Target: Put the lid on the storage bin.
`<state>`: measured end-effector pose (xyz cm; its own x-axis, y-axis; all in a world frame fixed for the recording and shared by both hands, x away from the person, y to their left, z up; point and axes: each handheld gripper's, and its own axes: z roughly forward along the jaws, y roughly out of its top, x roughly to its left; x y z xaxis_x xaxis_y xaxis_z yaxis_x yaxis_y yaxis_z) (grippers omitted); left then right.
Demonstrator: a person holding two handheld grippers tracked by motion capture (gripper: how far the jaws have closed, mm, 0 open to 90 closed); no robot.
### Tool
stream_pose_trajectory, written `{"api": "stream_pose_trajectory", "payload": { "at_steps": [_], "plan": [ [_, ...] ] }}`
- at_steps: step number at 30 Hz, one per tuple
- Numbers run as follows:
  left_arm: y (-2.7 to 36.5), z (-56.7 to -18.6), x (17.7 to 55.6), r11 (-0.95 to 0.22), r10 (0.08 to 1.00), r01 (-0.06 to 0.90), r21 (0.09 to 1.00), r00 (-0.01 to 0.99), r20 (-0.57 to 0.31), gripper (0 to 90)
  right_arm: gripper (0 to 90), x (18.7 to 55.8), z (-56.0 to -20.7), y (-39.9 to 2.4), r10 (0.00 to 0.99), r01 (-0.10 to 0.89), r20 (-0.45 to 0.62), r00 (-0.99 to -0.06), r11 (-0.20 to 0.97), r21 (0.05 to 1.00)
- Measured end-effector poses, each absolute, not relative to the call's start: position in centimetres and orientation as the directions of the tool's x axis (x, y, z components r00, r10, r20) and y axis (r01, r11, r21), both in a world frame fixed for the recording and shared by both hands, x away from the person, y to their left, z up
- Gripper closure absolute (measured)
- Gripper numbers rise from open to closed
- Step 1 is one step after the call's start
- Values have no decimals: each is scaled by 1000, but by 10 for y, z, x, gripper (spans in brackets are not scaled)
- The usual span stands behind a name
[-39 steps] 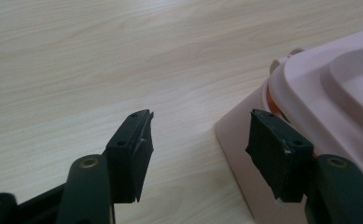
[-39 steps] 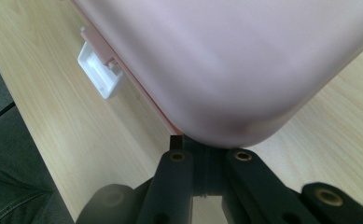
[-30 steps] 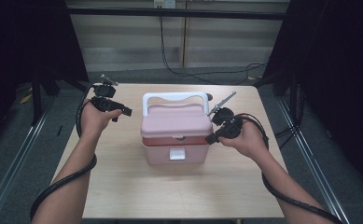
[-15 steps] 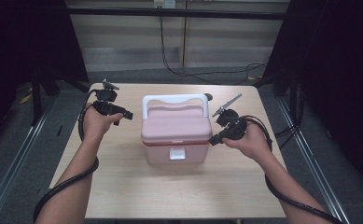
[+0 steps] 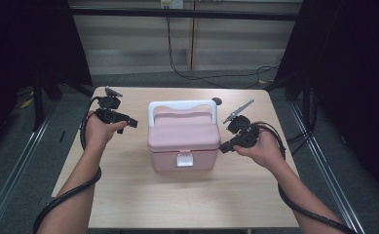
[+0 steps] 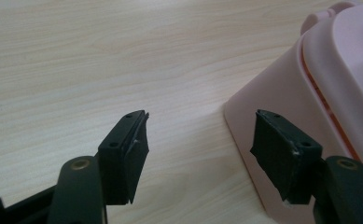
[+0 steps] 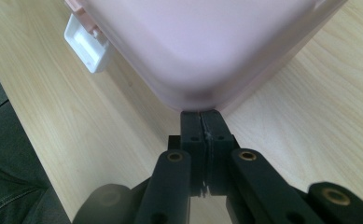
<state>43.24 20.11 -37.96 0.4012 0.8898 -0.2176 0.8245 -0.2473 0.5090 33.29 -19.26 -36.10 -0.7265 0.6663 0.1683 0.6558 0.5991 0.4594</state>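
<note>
One pink box (image 5: 181,139), lid shut, mid-table (image 5: 128,195), one white handle (image 5: 182,105), one white latch (image 5: 184,158). Left of box, apart: left gripper (image 5: 132,123), jaws parted, just opening, nothing between. Right of box: right gripper (image 5: 223,148), jaws together, tips at box's lower corner; contact hard to judge. Box cropped in both gripper views.

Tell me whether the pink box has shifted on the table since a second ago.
No. The pink box sits at the same spot on the table, its white latch facing the near edge as before.
</note>
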Motion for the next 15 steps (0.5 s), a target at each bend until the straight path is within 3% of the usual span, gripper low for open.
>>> {"api": "stream_pose_trajectory", "payload": {
  "at_steps": [15],
  "plan": [
    [209, -385, 428, -239, 893, 827, 509, 393, -219, 352, 826, 332, -371, -191, 658, 649, 163, -735, 615, 447]
  ]
}}
